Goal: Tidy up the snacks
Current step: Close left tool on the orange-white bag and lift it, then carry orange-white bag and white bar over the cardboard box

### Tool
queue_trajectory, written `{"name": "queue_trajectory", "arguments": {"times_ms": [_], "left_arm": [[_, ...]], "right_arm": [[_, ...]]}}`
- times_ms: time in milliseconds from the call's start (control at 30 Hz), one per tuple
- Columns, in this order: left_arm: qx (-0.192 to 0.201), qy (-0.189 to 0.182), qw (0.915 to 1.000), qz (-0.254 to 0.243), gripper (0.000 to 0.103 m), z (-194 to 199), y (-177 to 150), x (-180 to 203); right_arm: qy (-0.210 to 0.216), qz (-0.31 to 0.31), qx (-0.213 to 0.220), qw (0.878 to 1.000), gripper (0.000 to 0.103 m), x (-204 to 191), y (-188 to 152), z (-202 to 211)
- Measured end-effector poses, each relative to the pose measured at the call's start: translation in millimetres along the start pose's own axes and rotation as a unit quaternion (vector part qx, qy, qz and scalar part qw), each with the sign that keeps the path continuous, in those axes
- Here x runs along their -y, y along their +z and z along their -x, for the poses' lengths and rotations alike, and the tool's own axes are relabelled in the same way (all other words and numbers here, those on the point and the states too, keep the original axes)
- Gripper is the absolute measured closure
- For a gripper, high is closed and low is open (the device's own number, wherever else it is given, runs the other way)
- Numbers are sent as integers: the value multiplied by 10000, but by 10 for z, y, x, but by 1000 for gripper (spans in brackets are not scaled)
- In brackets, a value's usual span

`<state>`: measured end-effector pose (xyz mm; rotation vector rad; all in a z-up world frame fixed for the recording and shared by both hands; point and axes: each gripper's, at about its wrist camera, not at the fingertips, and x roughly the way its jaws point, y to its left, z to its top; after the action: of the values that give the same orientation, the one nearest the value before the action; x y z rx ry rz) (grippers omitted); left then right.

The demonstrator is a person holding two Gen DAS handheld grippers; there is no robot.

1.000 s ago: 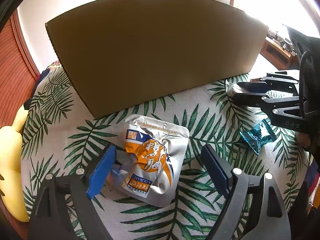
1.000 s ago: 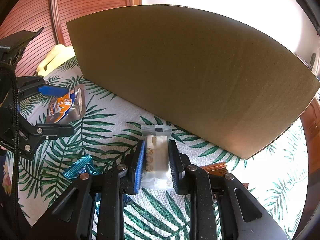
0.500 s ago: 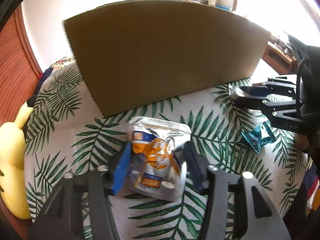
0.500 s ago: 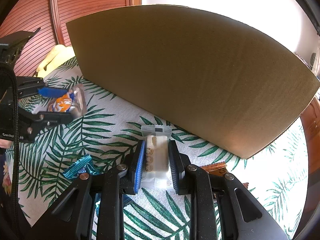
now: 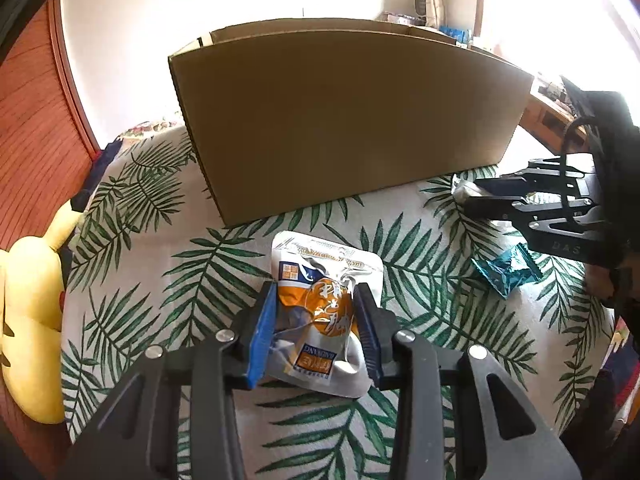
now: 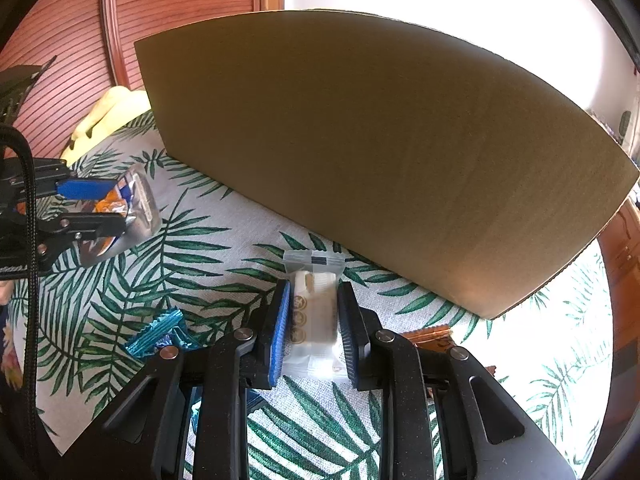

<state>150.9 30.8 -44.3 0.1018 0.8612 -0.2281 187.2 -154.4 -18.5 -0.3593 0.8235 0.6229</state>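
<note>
My left gripper [image 5: 316, 304] is shut on a silver and orange snack pouch [image 5: 320, 280] and holds it lifted above the leaf-print tablecloth [image 5: 160, 280]. It also shows in the right wrist view [image 6: 120, 216]. My right gripper [image 6: 313, 300] is shut on a white wrapped biscuit pack [image 6: 314, 308], close to the cloth. A large cardboard box [image 5: 340, 128] stands upright behind both; its top is open. In the right wrist view the box [image 6: 380, 152] fills the background.
A teal candy wrapper [image 5: 506, 274] lies on the cloth between the grippers, also in the right wrist view [image 6: 160, 334]. An orange-brown wrapper [image 6: 430, 336] lies beside my right gripper. A yellow plush toy [image 5: 32, 304] sits at the left table edge.
My left gripper closed on the snack pouch and lifted it off the cloth, drawing back from the box. The right gripper stayed still, holding the biscuit pack.
</note>
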Motion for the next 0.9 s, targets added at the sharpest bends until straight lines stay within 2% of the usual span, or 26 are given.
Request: {"name": "queue_trajectory", "arguments": {"times_ms": [400, 600, 900], "left_arm": [[221, -39, 9995, 199, 67, 131, 51, -29], [487, -125, 9985, 230, 67, 262, 164, 53], [1000, -311, 9942, 254, 66, 529, 424, 195]], "right_arm": [[3, -89, 16, 10000, 84, 6, -11, -16], [-63, -98, 306, 9995, 84, 11, -32, 174], [-118, -259, 875, 9958, 84, 46, -35, 679]]}}
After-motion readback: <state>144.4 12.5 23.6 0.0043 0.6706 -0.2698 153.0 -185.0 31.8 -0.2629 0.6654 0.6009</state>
